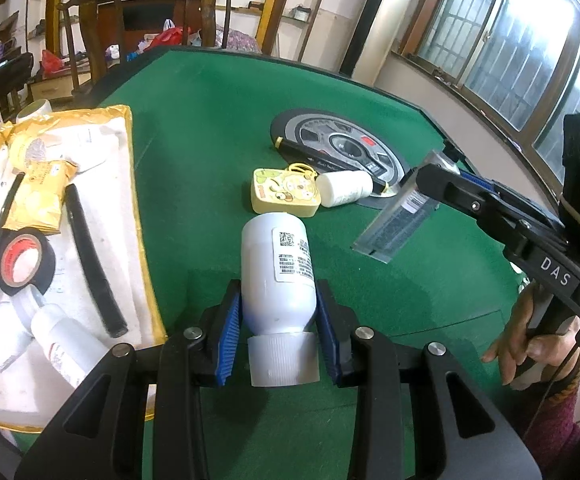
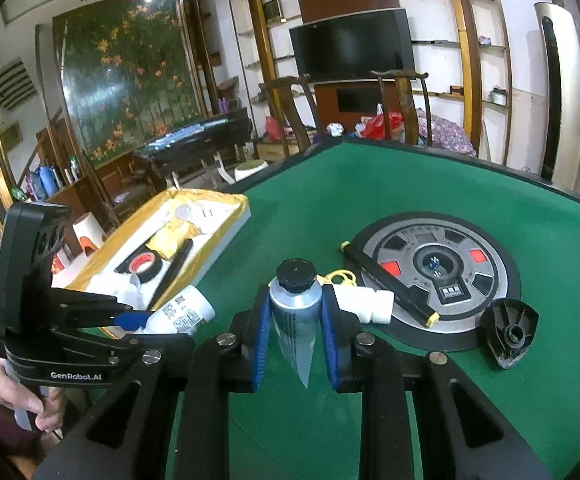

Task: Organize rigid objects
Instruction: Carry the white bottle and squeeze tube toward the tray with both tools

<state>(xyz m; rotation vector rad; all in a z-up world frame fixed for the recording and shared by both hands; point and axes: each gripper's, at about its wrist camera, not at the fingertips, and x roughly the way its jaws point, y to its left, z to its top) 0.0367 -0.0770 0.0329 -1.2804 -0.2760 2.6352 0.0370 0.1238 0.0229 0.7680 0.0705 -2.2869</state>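
Green felt table (image 1: 210,120) lies under and ahead of both tongs. Round grey plastic control panel with red buttons (image 2: 437,272) is set flush in the felt, ahead-right of the right tongs (image 2: 295,296) and ahead of the left tongs (image 1: 278,292). Two dark wooden chairs (image 2: 401,96) stand past the table's far edge. Black flat TV screen (image 2: 351,50) hangs on the wall behind them. Red plastic bag (image 2: 381,122) sits between the chairs. Large floral painted wall panel (image 2: 130,80) is far ahead-left of the right tongs. White tower air conditioner (image 2: 569,92) stands far right. Barred window (image 1: 501,40) is up right of the left tongs.
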